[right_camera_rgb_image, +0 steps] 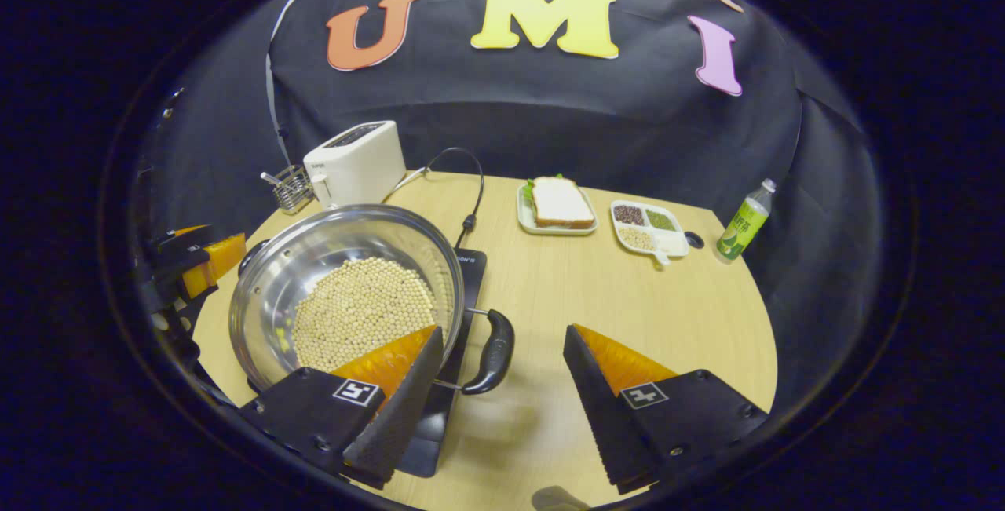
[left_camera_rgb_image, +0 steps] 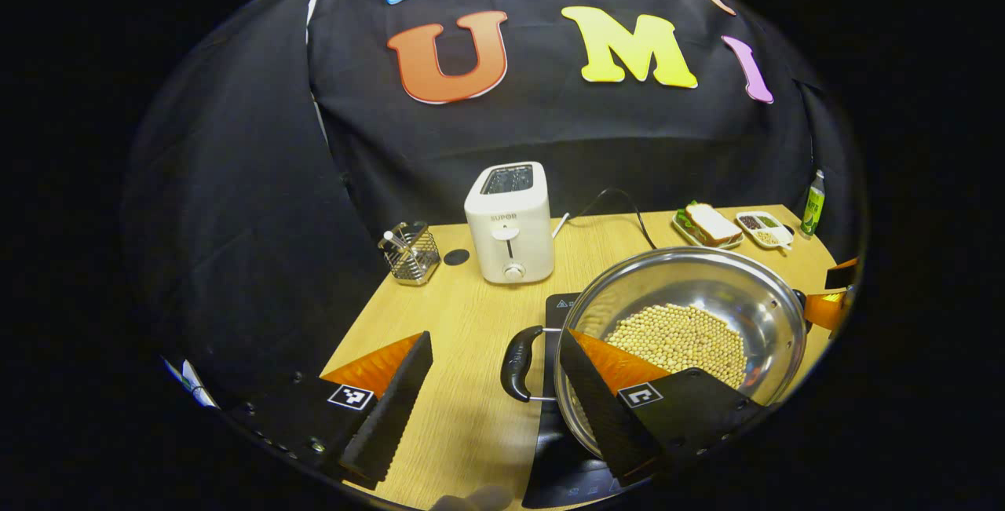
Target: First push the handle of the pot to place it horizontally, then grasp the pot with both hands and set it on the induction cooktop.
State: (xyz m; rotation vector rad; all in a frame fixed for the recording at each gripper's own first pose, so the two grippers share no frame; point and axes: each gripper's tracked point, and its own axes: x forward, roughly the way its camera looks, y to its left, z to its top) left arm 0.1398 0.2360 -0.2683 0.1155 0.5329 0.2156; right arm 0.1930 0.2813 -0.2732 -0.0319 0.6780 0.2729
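A steel pot (left_camera_rgb_image: 707, 275) holding pale beans (left_camera_rgb_image: 679, 334) rests on the black induction cooktop (left_camera_rgb_image: 559, 305). Its black left handle (left_camera_rgb_image: 517, 363) lies between the spread fingers of my left gripper (left_camera_rgb_image: 495, 336), which is open and not pressing on it. In the right gripper view the pot (right_camera_rgb_image: 338, 248) sits at left on the cooktop (right_camera_rgb_image: 465, 269). Its right handle (right_camera_rgb_image: 491, 354) lies in the gap of my open right gripper (right_camera_rgb_image: 503, 330). Across the pot from each camera, the other gripper shows as the right gripper (left_camera_rgb_image: 828, 308) and the left gripper (right_camera_rgb_image: 196, 256).
A white toaster (left_camera_rgb_image: 510, 220) and a wire utensil holder (left_camera_rgb_image: 412, 252) stand at the back of the wooden table (left_camera_rgb_image: 463, 315). A sandwich plate (right_camera_rgb_image: 556, 206), a divided snack dish (right_camera_rgb_image: 650, 230) and a green bottle (right_camera_rgb_image: 742, 222) sit at the back right. A black cable (right_camera_rgb_image: 471, 189) runs to the cooktop.
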